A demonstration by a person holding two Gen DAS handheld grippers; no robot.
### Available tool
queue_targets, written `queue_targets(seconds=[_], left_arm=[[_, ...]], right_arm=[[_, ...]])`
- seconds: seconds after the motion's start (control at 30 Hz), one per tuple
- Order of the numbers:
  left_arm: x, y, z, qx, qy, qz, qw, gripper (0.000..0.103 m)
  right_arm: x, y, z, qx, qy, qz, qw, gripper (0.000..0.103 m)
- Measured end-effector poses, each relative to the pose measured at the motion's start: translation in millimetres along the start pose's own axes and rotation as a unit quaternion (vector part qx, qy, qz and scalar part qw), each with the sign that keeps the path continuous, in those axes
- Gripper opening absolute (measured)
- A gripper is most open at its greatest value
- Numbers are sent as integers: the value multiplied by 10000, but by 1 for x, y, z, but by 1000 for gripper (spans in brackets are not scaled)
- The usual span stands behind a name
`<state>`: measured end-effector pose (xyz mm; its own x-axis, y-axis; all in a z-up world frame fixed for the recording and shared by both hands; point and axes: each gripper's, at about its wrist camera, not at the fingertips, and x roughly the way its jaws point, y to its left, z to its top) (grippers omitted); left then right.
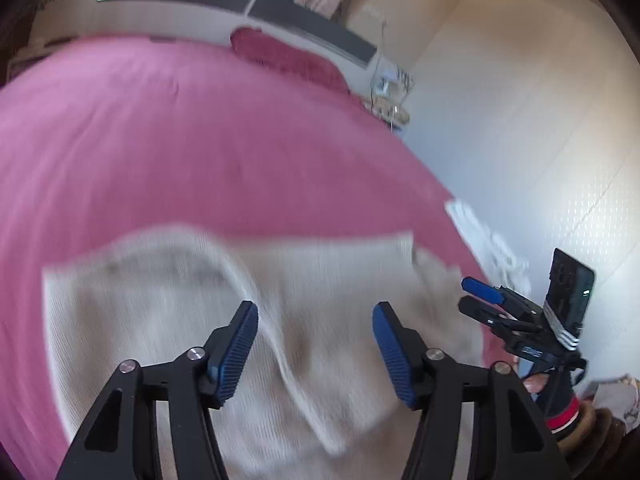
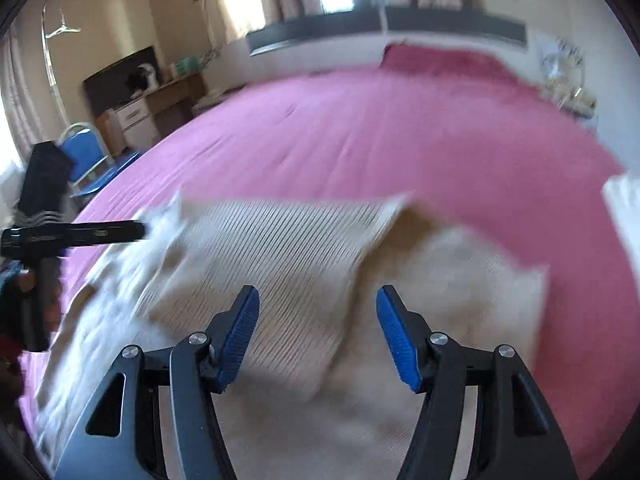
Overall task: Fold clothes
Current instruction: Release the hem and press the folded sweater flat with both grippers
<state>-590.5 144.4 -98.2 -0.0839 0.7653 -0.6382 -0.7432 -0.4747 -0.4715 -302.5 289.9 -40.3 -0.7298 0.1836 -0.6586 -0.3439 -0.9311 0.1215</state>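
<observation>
A cream ribbed knit garment point(image 1: 304, 280) lies partly folded on the pink bed point(image 1: 160, 128); it also shows in the right wrist view point(image 2: 280, 248), with a flap folded over its middle. My left gripper point(image 1: 316, 316) hovers over it, open and empty. My right gripper point(image 2: 318, 304) is open and empty above the garment. The right gripper also shows at the garment's right edge in the left wrist view point(image 1: 470, 292). The left gripper shows side-on at the garment's left edge in the right wrist view point(image 2: 136, 230). Both views are motion-blurred.
A pink pillow point(image 1: 280, 56) lies at the headboard point(image 1: 240, 0). A white cloth point(image 1: 484, 240) hangs at the bed's right edge. A blue chair point(image 2: 86, 156), a desk point(image 2: 160, 96) and a bedside table point(image 2: 568, 84) stand around the pink bed point(image 2: 400, 128).
</observation>
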Motion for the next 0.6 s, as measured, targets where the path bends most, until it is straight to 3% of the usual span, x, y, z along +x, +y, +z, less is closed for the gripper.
queue_targets(seconds=[0.1, 0.27, 0.33, 0.4, 0.47, 0.53, 0.6], left_arm=[[27, 13, 27, -161, 129, 47, 9998, 63], [87, 52, 26, -613, 665, 469, 9948, 61], [83, 75, 20, -1031, 437, 21, 9937, 59], [65, 80, 19, -1376, 168, -100, 9903, 60], [34, 62, 18, -1148, -231, -92, 9931, 61], [7, 28, 5, -557, -431, 62, 9975, 65], [1, -4, -19, 108, -266, 652, 9975, 65]], right_arm=[[43, -12, 37, 7, 206, -349, 9992, 64], [107, -33, 47, 320, 974, -89, 9947, 64], [110, -48, 35, 562, 1010, 57, 9933, 63], [93, -55, 35, 811, 904, 61, 9926, 63], [68, -56, 38, 970, 701, 91, 9928, 64], [37, -39, 31, 794, 445, 250, 9955, 64], [24, -10, 10, 375, 575, 297, 9972, 65]])
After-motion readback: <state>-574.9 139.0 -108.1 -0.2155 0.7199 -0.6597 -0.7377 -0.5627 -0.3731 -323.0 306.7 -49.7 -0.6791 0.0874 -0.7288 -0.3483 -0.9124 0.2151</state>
